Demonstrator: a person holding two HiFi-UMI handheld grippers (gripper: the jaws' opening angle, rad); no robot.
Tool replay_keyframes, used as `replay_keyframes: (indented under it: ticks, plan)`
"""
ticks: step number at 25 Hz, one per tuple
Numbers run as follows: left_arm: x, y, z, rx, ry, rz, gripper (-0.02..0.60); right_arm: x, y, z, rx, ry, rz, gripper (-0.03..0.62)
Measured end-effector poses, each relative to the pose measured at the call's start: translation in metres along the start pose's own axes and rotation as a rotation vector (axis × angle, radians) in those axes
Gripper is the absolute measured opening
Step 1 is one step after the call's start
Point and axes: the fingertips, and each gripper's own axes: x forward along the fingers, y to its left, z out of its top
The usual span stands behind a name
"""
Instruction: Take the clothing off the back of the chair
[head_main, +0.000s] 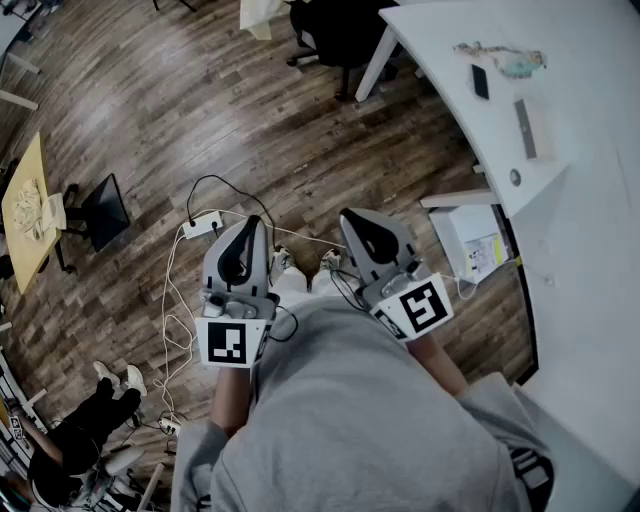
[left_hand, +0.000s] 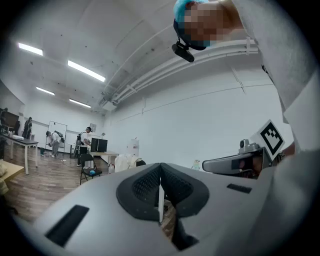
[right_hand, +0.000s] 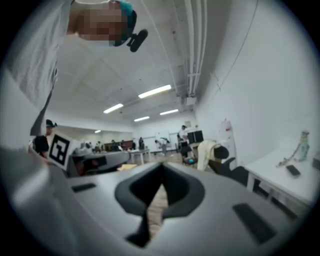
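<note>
The clothing (right_hand: 206, 154) is a pale, cream-coloured garment slung over the back of a dark office chair (right_hand: 226, 165). It hangs in loose folds down the backrest, and it is too small in any view to tell whether it is a jacket or a shirt. In the head view it sits at about 12 o'clock from you, across open wood floor and well apart from both grippers. The white desk (head_main: 560, 230) runs along your 2 to 4 o'clock.

Expect it to be light and limp: soft cloth that will sag, trail and swing as soon as it leaves the backrest. It is not fragile or likely to slip, but it may snag on the top of the chair if you drag it sideways. The best place to take it is probably the bunched fabric right at the top edge, where it folds over — a thick pinch there should lift the whole piece up and clear.

Your left gripper (head_main: 250, 225) is fully closed, pads meeting in a thin line with nothing between them. Your right gripper (head_main: 352, 222) also has its tips together and holds nothing. Both point level at the room ahead, so you would need to open one before you reach the chair.
</note>
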Motion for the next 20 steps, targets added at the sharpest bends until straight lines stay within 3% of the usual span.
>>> replay_keyframes:
  ticks: [5, 9, 15, 20]
  plan:
    - [-0.002, 0.007, -0.007, 0.065, 0.046, -0.017, 0.038, 0.011, 0.008, -0.001, -0.01, 0.011, -0.009, 0.034]
    - [-0.002, 0.017, -0.006, 0.065, 0.02, -0.005, 0.038, 0.02, 0.011, -0.003, -0.007, 0.016, -0.033, 0.034]
    - [-0.01, 0.059, -0.005, 0.124, 0.017, 0.196, 0.037, 0.034, 0.011, -0.007, -0.007, 0.038, -0.092, 0.034]
    - [-0.013, 0.064, -0.005, 0.119, -0.001, 0.107, 0.037, 0.046, 0.021, -0.004, -0.025, 0.024, -0.108, 0.034]
